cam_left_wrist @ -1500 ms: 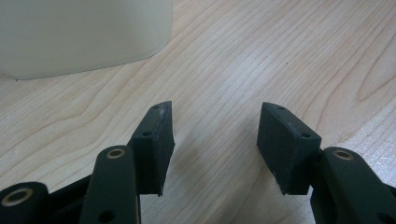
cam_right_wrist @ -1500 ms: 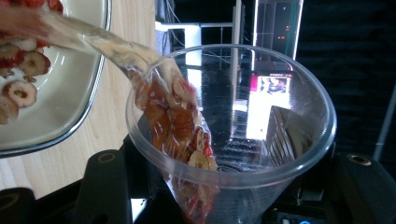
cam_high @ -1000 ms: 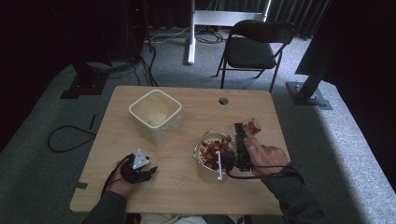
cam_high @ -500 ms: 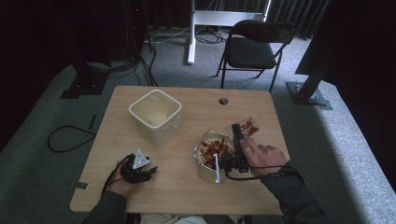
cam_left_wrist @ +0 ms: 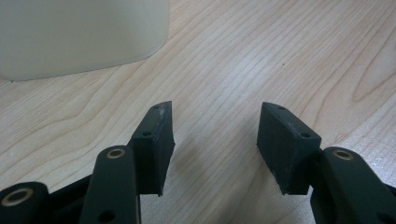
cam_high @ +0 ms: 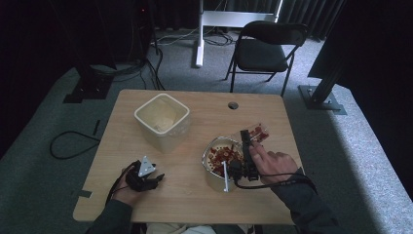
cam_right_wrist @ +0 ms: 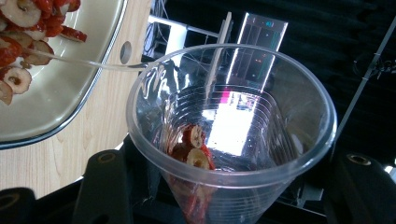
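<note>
Wooden table (cam_high: 195, 204) across the high view, bearing everything in play. At its far left, a square cream tub (cam_high: 162, 120), open-topped, standing well apart from the work, likely a second container waiting its turn. Nearer the right edge, a round metal bowl (cam_high: 210, 155) heaped with red dried fruit slices (cam_high: 223, 155), a white utensil (cam_high: 225, 176) leaning out over its near rim, handy for scooping. Just beside the bowl, the right gripper (cam_high: 246, 138), clamped on a clear plastic cup (cam_right_wrist: 231, 126). Cup tipped toward the bowl in the right gripper view, mouth facing outward, a few fruit slices (cam_right_wrist: 194, 149) clinging low inside — judged to be a pour of the slices into the bowl, nearly done, hence the tilt and the closeness to the rim. Jaws spread fairly wide simply because of the cup's girth, pressing its wall from both sides. At the near left, the left gripper (cam_high: 157, 178) resting low on bare wood, jaws partly apart with nothing between, parked clear of the pouring.
</note>
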`<state>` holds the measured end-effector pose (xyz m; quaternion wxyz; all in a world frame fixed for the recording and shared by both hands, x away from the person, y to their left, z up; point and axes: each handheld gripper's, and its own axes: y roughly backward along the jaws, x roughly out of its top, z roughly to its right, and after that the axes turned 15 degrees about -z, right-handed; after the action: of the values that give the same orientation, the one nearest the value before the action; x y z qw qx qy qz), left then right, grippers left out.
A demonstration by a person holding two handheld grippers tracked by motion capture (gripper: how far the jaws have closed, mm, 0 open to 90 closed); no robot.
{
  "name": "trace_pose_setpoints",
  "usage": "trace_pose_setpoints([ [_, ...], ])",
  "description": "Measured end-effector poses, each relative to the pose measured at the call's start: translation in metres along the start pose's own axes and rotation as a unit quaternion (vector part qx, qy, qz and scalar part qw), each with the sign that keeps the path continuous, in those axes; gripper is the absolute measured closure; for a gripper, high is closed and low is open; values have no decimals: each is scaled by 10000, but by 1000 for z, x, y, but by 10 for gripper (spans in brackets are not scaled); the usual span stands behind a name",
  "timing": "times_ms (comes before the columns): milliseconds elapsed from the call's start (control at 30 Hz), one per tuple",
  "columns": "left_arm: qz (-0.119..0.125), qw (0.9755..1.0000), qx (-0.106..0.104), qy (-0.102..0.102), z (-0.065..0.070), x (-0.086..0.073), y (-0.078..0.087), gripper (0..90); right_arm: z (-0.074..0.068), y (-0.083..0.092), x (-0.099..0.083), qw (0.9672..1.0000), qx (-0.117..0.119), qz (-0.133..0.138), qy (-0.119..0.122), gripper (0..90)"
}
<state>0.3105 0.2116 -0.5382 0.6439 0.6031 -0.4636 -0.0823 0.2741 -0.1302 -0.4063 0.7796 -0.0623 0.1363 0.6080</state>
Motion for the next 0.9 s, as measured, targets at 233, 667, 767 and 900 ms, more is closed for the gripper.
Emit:
trace_pose_setpoints([
  [233, -4, 10000, 0, -10, 0, 0, 0, 467, -1, 1, 1, 10000, 21, 25, 34, 393],
  [667, 6, 10000, -15, -5, 0, 0, 0, 467, -3, 3, 3, 9999, 83, 94, -53, 394],
  [767, 3, 10000, -8, -7, 0, 0, 0, 468, -6, 7, 6, 9997, 119, 196, 5, 394],
  [900, 8, 10000, -20, 4, 0, 0, 0, 467, -9, 6, 8, 9996, 144, 241, 78, 393],
])
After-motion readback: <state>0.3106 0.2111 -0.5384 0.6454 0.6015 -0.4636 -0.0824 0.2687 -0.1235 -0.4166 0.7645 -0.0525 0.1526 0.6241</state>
